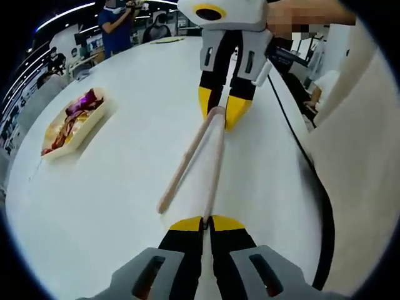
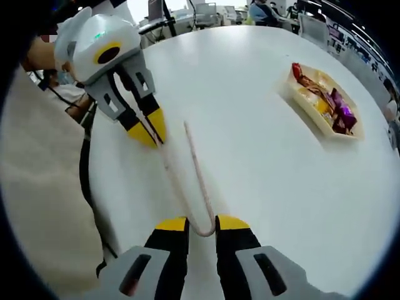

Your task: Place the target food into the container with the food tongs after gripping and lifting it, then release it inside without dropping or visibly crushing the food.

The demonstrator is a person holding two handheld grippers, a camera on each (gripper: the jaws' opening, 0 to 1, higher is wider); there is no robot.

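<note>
Lying on the white table (image 1: 125, 187), the pale food tongs (image 1: 203, 159) stretch between the two grippers, with their arms spread apart at the free ends and nothing between them. In the left gripper view, the left gripper (image 1: 206, 224) has its yellow-tipped jaws pressed together on the end of one tong arm, while the other arm's tip lies free on the table just beside them. The right gripper (image 1: 225, 112) faces it from across the table, its jaws flanking the tongs' joined end. The right gripper view shows that end more plainly: the curved bend of the tongs (image 2: 197, 187) sits between the right gripper's (image 2: 203, 224) parted jaws, though whether they touch it is hard to tell. There the left gripper (image 2: 150, 132) meets the far tip of one arm.

The food tray (image 1: 75, 122) rests well apart from the tongs, near the table's curved edge, holding purple and reddish pieces too blurred to identify; in the right gripper view the tray (image 2: 312, 109) is slightly clearer. A black cable (image 1: 312, 187) runs along the table edge beside the person's pale clothing.
</note>
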